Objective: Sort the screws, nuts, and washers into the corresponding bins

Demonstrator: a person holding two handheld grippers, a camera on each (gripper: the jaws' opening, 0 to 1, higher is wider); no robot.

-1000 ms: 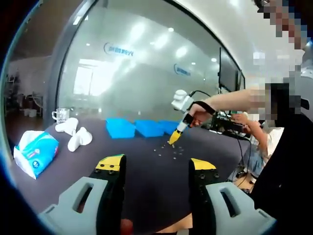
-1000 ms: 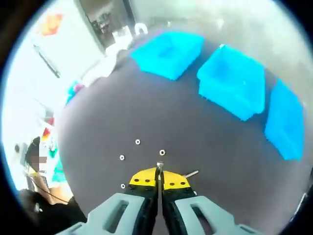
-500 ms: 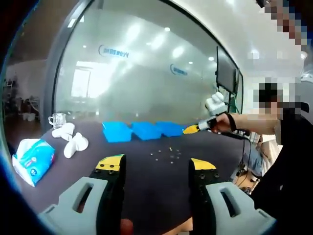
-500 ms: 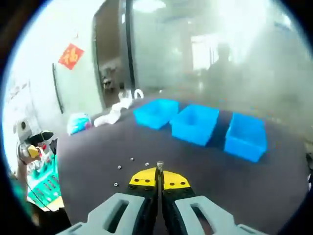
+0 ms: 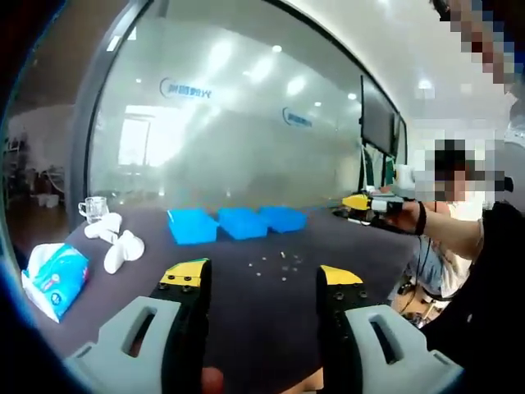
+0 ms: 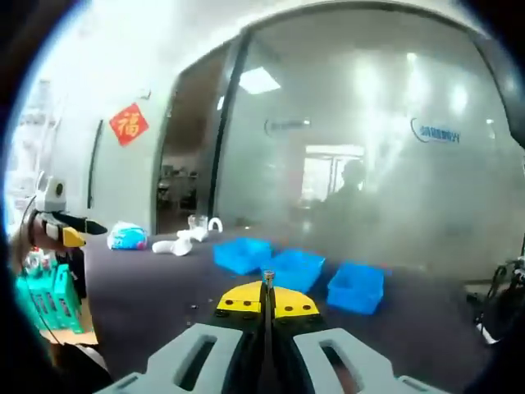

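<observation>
Three blue bins [image 5: 238, 222] stand in a row at the far side of the dark table [image 5: 123, 287]. In front of them lie several small loose screws, nuts and washers [image 5: 282, 261]. My left gripper [image 5: 262, 279] hovers low at the near edge, open and holding nothing. My right gripper [image 6: 267, 289] is shut on a small screw [image 6: 267, 277] that sticks up from its yellow tips. It is held level in the air, facing the bins [image 6: 295, 268]. In the left gripper view the right gripper [image 5: 359, 201] shows at the right, above the table's end.
A tissue pack [image 5: 53, 275], white rolled objects [image 5: 115, 238] and a glass cup [image 5: 93, 207] sit at the table's left end. A glass wall runs behind the bins. A teal rack [image 6: 49, 300] stands beside the table. A person's arm [image 5: 443, 234] reaches in from the right.
My right gripper has risen from the loose parts with the screw and swung out to the table's right end, now level. The left gripper has stayed open in place.
</observation>
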